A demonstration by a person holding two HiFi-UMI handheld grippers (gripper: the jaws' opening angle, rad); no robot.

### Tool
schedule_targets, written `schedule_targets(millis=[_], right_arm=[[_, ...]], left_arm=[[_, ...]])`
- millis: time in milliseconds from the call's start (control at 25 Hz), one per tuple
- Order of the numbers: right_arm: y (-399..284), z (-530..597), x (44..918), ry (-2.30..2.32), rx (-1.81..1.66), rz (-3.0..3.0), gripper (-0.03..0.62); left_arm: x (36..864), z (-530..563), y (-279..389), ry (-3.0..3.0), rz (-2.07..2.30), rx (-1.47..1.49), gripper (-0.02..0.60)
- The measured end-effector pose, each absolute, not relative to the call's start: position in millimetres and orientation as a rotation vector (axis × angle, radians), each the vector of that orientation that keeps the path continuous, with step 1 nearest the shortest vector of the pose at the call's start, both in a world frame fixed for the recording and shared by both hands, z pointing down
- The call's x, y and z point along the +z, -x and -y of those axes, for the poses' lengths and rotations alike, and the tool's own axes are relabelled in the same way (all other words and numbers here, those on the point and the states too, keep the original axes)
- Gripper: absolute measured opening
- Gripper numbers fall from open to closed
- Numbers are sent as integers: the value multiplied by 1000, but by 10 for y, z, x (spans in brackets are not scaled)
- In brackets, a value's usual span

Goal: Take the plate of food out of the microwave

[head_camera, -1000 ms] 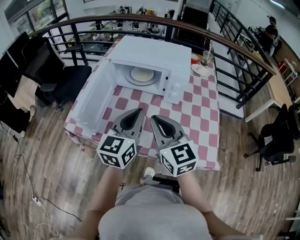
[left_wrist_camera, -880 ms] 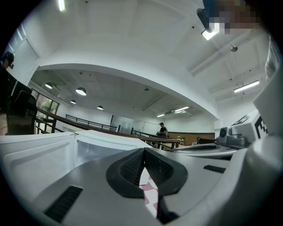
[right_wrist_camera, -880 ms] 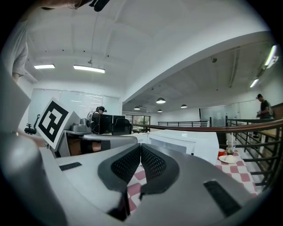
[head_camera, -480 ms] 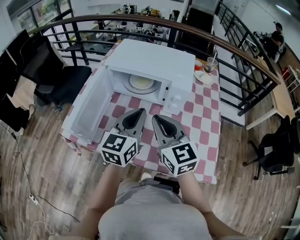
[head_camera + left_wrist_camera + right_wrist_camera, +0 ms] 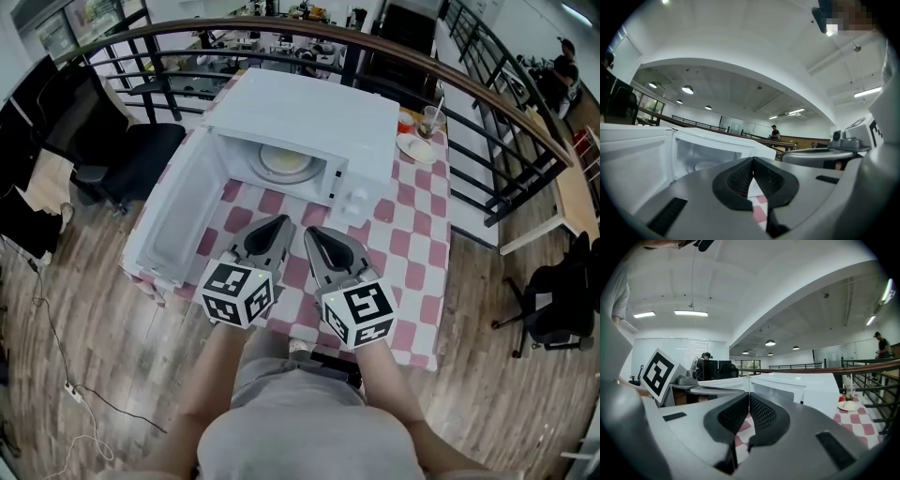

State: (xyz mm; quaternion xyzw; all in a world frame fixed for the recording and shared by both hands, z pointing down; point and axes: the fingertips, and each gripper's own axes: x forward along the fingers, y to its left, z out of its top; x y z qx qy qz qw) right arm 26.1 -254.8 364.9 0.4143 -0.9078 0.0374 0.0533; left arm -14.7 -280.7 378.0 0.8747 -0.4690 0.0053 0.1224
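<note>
Plate of food (image 5: 286, 161): inside open white microwave (image 5: 319, 112), on the cavity floor, far part hidden under the cavity's top edge; pale, food on it too small to make out.
Microwave door (image 5: 173, 220): swung wide to the left, reaching the edge of the red-and-white checked tablecloth (image 5: 412, 234).
Side plate (image 5: 415, 147) and glass (image 5: 431, 120): far right corner of table, beside microwave; contents unclear.
Left gripper (image 5: 278, 225): jaws pressed together, nothing between; in front of the cavity, well apart from the plate.
Right gripper (image 5: 311, 234): jaws likewise together, empty; just beside the left, clear of the microwave.
</note>
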Motion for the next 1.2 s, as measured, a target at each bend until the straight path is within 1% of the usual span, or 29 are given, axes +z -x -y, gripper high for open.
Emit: schedule_targets(millis=[80,240,280,320,360,400,440,560,640,920,1000,1080,1120,1200], right_arm=[[-257,2593,3682,-1260,118,2755,26],[-251,2679,3731,-1269,125,2737,26],[-250,2699,3737,-1271,127,2733,26],[-250,2722,3743,-1273,128,2728,26],[-249,2747,3748,-1275,128,2725,26],[-247,2777,3753,-1277,128,2721,26],[-243,2806,3759,-1280,128,2718,26],[-220,2877,3793,-1285,133,2708,26],[-202,2929,3820,-1289,140,2699,26],[-125,3105,3929,-1289,170,2671,26],[-102,3152,3964,-1288,178,2664,26],[-78,3211,4005,-1288,185,2659,26],[-70,3243,4028,-1289,189,2655,26],[-60,3305,4076,-1294,200,2647,26]], left_arm=[[3845,2845,162,-2530,1350,10,2],[3963,2935,206,-2501,1330,31,34],[3984,2962,214,-2491,1321,29,66],[4006,2992,223,-2478,1312,26,115],[4031,3026,232,-2461,1304,22,172],[4058,3062,243,-2444,1297,20,253],[4087,3095,254,-2430,1290,20,281],[4187,3168,304,-2408,1272,22,284],[4274,3241,377,-2378,1285,12,199],[4564,3497,501,-2225,1208,-55,199],[4633,3575,529,-2177,1187,-83,215],[4720,3666,562,-2129,1176,-101,272],[4764,3711,574,-2107,1172,-109,287],[4837,3797,585,-2074,1155,-126,290]])
